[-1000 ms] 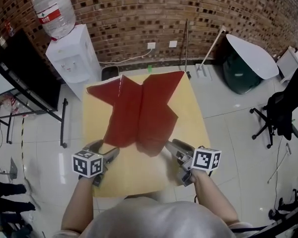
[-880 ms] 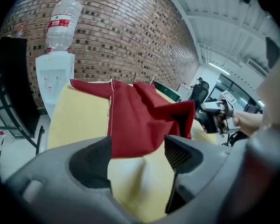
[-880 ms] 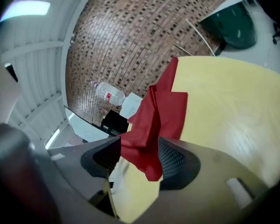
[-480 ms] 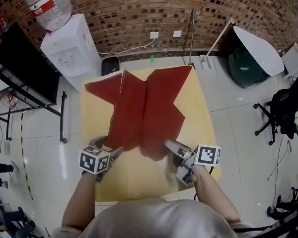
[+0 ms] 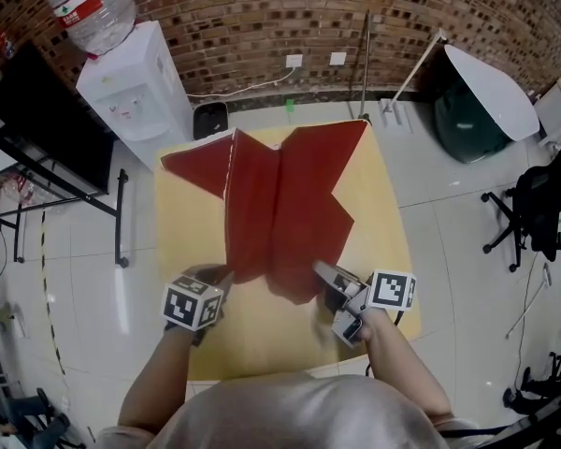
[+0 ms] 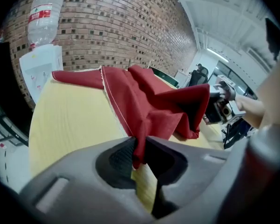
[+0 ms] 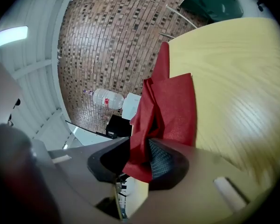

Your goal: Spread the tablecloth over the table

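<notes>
The tablecloth (image 5: pixel 280 195) is plain dark red, with a thin pale line along 1 hem. The table (image 5: pixel 379 237) is pale yellow with fine wood grain. The wall (image 5: pixel 262 17) is brown-red brick with darker bricks scattered in it. The floor (image 5: pixel 449 241) is glossy white tile. The water dispenser (image 5: pixel 136 101) is white; its bottle (image 5: pixel 84 7) is clear with a red label. The office chair (image 5: pixel 542 204) is black.

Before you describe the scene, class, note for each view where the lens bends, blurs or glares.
Head view: the brick wall bows into an arc, and the tile floor carries pale glare. Left gripper view: fisheye, black corners, red tablecloth sharp. Right gripper view: the ceiling light is blown out and the table grain smears toward the edge.
</notes>
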`<state>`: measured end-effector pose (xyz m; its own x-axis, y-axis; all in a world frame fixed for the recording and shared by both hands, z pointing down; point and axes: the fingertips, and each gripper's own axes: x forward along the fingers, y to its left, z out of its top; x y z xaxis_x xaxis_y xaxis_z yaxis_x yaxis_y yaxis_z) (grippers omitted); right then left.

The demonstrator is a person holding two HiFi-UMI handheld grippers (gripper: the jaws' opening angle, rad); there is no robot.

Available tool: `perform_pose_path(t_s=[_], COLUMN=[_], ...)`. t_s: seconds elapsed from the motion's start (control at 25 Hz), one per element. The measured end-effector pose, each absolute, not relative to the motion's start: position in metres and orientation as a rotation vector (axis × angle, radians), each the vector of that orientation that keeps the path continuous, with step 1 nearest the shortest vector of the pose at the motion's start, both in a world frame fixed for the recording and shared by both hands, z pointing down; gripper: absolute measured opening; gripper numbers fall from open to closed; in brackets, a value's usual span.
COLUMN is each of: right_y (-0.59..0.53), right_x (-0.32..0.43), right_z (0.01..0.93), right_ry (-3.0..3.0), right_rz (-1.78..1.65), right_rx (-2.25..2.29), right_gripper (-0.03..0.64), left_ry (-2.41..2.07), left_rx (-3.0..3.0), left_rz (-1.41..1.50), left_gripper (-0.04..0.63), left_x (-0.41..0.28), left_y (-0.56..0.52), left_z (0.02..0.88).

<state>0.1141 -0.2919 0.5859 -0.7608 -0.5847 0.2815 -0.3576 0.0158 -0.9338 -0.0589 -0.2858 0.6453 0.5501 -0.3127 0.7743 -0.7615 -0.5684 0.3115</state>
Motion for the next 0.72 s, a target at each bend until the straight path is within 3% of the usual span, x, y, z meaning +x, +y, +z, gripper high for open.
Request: perform_pose_path(t_s=[0.24,0.72], right_y=[-0.288,-0.278], right_x=[0.114,0.119], right_z=[0.59,0.567], right_ry=[2.139,2.228], right_rz=[-1.817,-1.711], right_rx=[-1.048,-1.094], right_gripper=[0.021,0.008], left_ry=[-0.878,-0.961], left_rx=[2.114,2.115], left_rz=[0.845,0.768], left_gripper=[0.029,0.028], left_x=[-0.06,-0.067], left_y=[-0.283,-0.272], left_z=[0.643,0.622])
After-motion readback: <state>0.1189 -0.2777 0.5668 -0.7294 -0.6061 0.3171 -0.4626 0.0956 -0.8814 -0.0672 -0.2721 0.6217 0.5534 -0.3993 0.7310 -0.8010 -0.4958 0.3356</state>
